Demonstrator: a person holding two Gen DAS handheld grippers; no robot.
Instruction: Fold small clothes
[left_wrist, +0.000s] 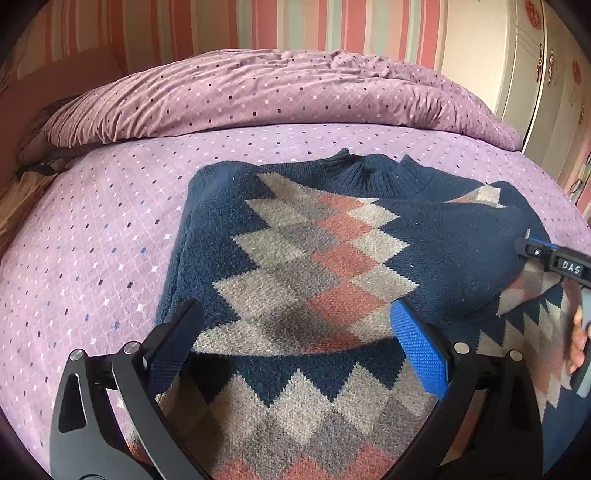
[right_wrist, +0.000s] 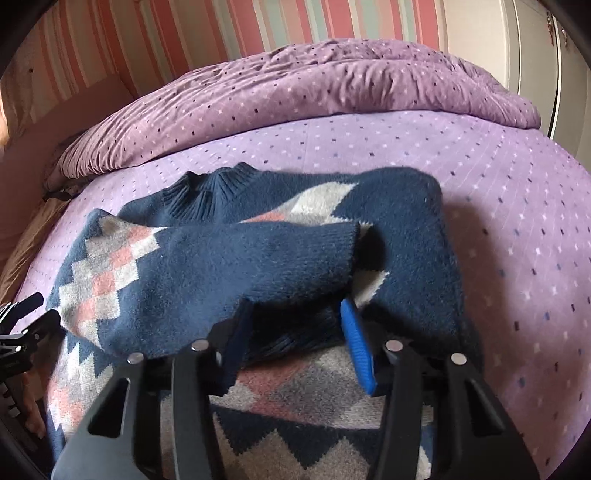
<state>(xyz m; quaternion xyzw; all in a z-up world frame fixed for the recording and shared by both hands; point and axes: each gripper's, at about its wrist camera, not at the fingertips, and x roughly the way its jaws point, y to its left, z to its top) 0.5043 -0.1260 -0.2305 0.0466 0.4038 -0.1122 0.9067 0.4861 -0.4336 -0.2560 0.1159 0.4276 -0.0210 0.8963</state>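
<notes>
Left wrist view: sweater lies on the bed, 1 sleeve folded across. Both my grippers, left and right, gape empty. Next I'd fold the hem up.

sweater flat on bed — bunched duvet behind, wall beyond

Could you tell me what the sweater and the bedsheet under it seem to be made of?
Sweater: fuzzy knit, probably wool or acrylic; ribbed collar and visible stitches. Bedsheet: smooth matte woven cloth, likely cotton; flat printed dots, fine creases.
</notes>
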